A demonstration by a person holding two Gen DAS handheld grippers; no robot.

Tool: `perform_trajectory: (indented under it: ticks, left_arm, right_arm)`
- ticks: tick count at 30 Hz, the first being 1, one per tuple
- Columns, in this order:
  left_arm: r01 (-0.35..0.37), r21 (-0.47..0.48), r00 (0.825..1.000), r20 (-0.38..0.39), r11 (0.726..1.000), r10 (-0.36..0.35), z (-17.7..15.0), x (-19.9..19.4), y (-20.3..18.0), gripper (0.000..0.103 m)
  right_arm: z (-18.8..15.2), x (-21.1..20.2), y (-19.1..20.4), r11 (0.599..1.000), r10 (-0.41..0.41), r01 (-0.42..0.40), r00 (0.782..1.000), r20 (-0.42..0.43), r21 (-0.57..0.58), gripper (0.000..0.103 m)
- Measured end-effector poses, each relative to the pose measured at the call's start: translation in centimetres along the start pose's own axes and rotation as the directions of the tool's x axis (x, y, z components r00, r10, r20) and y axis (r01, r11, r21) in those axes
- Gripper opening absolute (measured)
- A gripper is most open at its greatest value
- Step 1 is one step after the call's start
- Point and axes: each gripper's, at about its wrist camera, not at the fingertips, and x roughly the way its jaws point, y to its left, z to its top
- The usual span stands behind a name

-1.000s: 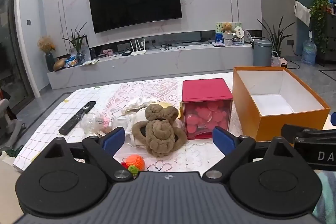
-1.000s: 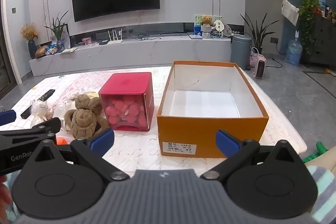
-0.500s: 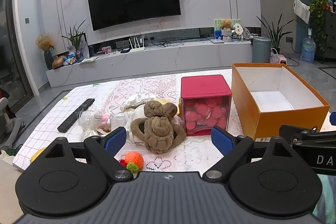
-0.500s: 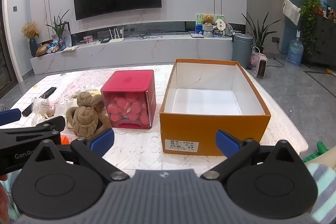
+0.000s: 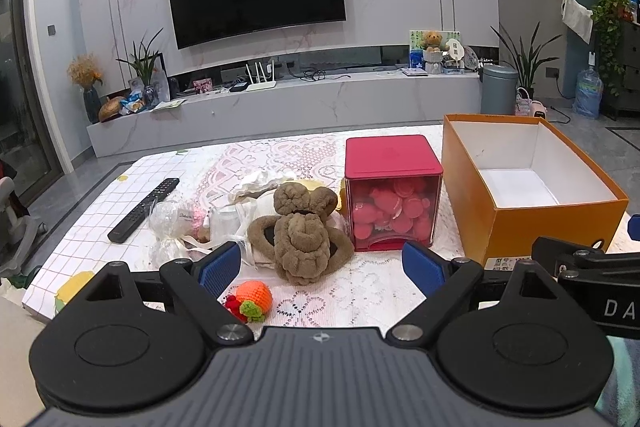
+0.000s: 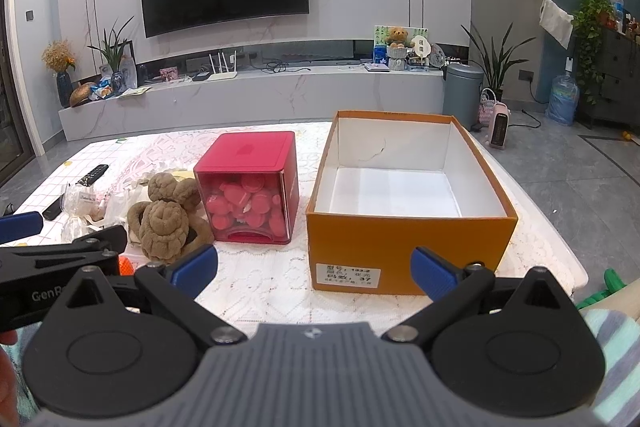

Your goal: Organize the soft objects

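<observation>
Red bin (image 5: pixel 394 193) btwn plush (image 5: pixel 302 233) & box (image 5: pixel 528 187)

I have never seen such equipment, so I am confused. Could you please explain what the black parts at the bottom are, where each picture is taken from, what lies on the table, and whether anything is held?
There is no robot arm. A person holds two hand tools, each a gripper with two blue-tipped fingers and a wide-angle camera looking along them.

One picture comes from the left gripper, the other from the right gripper. Both are open and hold nothing.

On the table lie a brown plush toy, a small orange knitted toy, some white soft things in clear wrapping and a remote control. Beside them stand a red box filled with pink pieces and an open, empty orange box, probably meant for the soft things.
</observation>
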Motion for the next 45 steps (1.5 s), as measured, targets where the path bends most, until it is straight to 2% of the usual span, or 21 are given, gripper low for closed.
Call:
perform_trajectory:
  ticks: [45]
  left_arm:
    - [0.003,-0.002,1.0,-0.013,1.0,-0.003,-0.29,0.45,-0.09,0.103]
  right_arm:
    - [-0.23,0.09,0.1,1.0,-0.001,0.001,1.0,-0.017,-0.005,0.101]
